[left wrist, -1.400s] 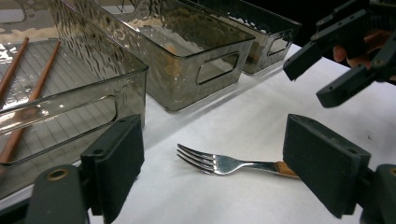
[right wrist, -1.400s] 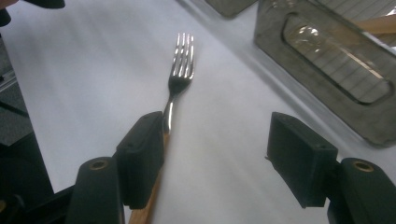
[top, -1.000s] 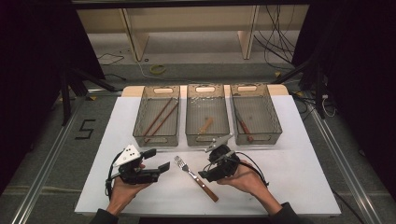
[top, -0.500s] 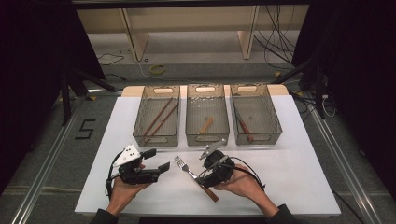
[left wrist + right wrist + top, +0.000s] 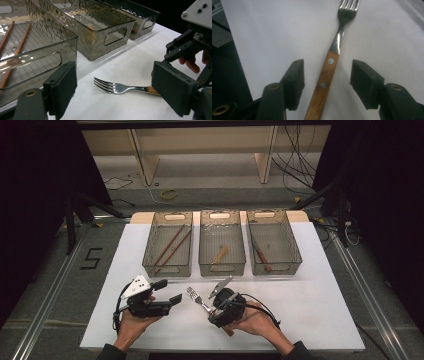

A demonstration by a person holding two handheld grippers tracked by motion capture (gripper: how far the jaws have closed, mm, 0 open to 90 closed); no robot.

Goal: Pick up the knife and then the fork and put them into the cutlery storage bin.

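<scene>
Fork (image 5: 331,65) lies flat near the bench's (image 5: 320,310) front edge, and we've straddled its wooden handle, right tongs (image 5: 327,82) just closing, not yet touching, left tongs (image 5: 120,92) spread, idle.

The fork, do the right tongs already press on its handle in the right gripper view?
No, the handle of the fork lies between the two jaws of the right tongs with white table visible on both sides of it.

You can read one sign: a black numeral "5" (image 5: 92,258) marked on the grey floor (image 5: 60,285), just left of the white counter (image 5: 310,310).
</scene>
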